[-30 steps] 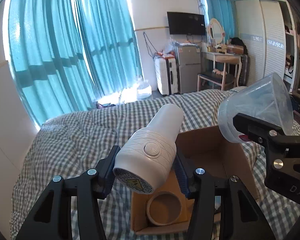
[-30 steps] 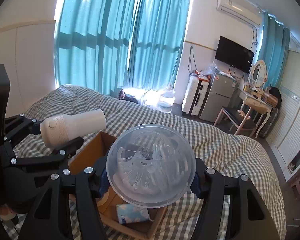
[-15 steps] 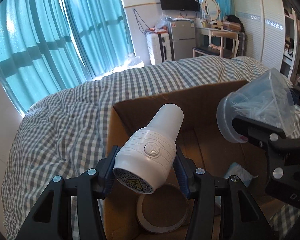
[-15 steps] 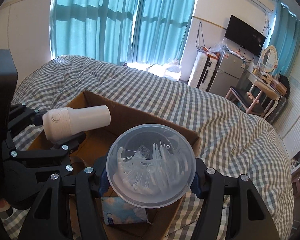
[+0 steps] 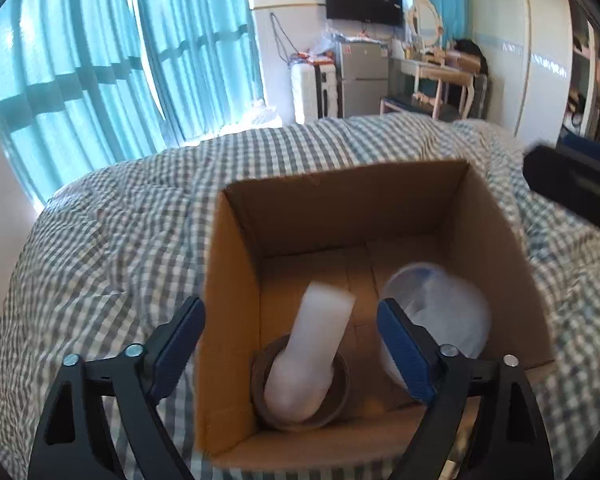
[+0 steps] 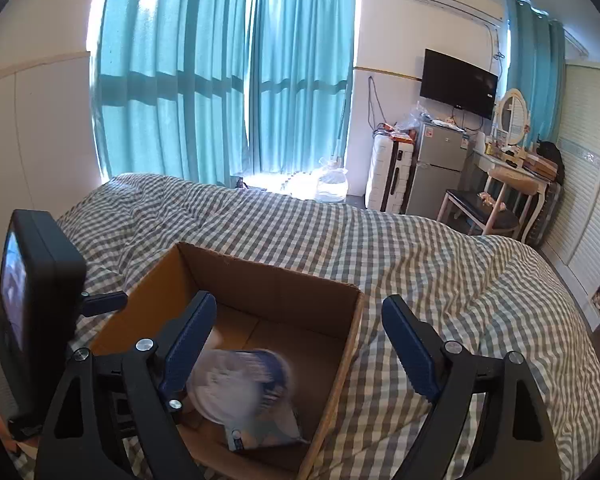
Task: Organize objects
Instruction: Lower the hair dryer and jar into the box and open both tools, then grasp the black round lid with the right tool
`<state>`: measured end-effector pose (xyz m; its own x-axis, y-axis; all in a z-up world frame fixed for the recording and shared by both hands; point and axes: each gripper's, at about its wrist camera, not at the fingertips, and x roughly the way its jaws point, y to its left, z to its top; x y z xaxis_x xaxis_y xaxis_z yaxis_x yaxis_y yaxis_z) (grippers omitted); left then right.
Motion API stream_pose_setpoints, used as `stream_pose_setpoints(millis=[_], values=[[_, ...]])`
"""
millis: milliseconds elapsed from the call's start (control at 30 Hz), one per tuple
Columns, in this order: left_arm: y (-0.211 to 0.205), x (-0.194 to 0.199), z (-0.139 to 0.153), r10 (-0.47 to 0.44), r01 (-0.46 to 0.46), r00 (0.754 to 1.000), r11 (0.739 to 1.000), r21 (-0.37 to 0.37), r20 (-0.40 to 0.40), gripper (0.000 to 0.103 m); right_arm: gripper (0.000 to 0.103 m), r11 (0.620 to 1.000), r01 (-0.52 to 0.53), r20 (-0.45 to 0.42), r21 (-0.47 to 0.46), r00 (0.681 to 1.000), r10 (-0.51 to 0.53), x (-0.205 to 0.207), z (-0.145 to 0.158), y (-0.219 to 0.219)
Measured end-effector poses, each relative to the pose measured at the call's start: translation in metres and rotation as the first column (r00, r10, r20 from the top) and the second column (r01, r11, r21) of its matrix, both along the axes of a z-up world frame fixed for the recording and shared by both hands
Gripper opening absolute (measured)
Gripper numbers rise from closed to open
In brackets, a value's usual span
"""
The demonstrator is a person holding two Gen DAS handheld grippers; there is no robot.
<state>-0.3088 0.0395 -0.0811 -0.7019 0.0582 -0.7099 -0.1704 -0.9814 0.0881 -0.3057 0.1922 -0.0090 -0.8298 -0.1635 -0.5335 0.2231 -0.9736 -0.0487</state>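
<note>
An open cardboard box sits on the checked bed. My left gripper is open above the box's near edge. The white cylindrical device, blurred, lies inside the box with its end in a brown tape roll. The clear plastic tub, blurred, is inside the box to the right. My right gripper is open over the box, with the clear tub below it on a blue packet.
The checked duvet covers the bed all around the box. Teal curtains, a white suitcase, a small fridge and a dressing table stand beyond the bed. The left gripper's body is at the left.
Both grippers have opened. The white device and the clear tub have dropped out of them into the box.
</note>
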Motion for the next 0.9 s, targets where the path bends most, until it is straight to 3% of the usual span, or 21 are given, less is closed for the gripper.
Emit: stream_pose_setpoints(millis=[167,400,533,667,900], values=[[-0.015,0.033,0.030,0.039,-0.038,0.999,0.997,0.062,-0.021,0.097,0.085,1.000,-0.012,0.013,-0.016,1.000,0.012,0.033,0.012,0.011],[-0.033,0.085,0.053,0.117,-0.115,0.993,0.989,0.093,-0.017,0.098,0.085,0.997,-0.042,0.048,0.070,0.998,0.039,0.088,0.018,0.020],[-0.042,0.116,0.052,0.129,-0.127,0.992,0.985,0.114,-0.011,0.098,0.085,0.993,-0.042,0.040,0.111,0.998,0.038,0.117,0.021,0.020],[-0.045,0.141,0.045,0.131,-0.130,0.991,0.989,0.076,-0.008,0.098,0.085,0.992,-0.056,0.062,0.116,0.997,0.049,0.137,0.016,0.017],[-0.039,0.158,0.020,0.119,-0.122,0.992,0.991,0.059,0.049,0.098,0.085,0.990,-0.088,0.141,0.109,0.987,0.072,0.148,-0.017,0.007]])
